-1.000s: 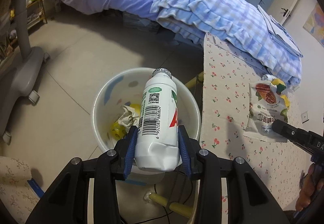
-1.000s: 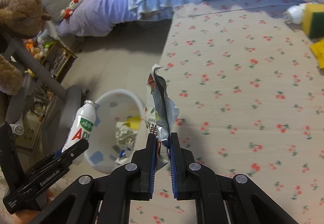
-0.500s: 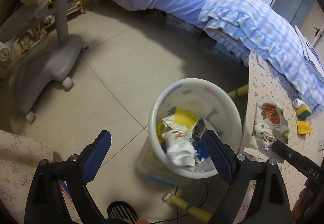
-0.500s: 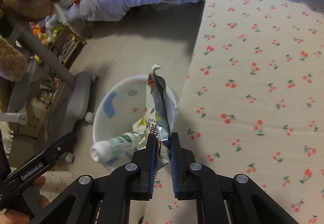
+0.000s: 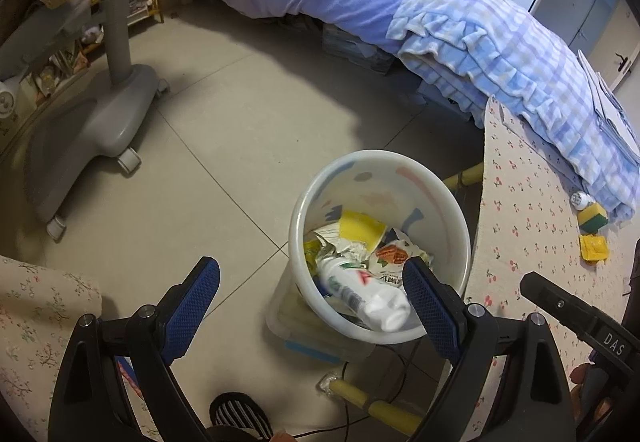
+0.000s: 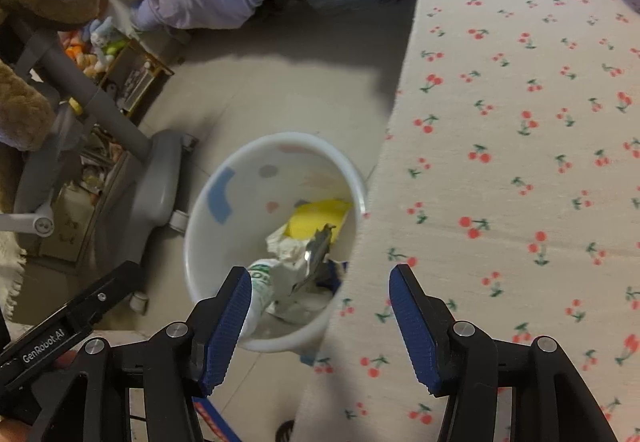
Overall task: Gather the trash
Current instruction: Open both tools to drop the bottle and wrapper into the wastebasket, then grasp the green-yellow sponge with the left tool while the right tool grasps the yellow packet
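One white bin (image 5: pixel 448 202) stands on the floor beside the table edge. Inside it: one white bottle (image 5: pixel 360 294), one snack wrapper (image 5: pixel 390 256), one yellow sheet (image 5: pixel 360 228). Near the right edge of the tablecloth (image 5: pixel 520 226): one sponge (image 5: pixel 593 213), one yellow packet (image 5: pixel 594 247), one small white container (image 5: pixel 579 198).

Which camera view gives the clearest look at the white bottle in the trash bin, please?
The left wrist view: the white bottle lies nearly whole atop the litter in the bin. In the right wrist view only its green-printed part shows beside a blue fingertip.
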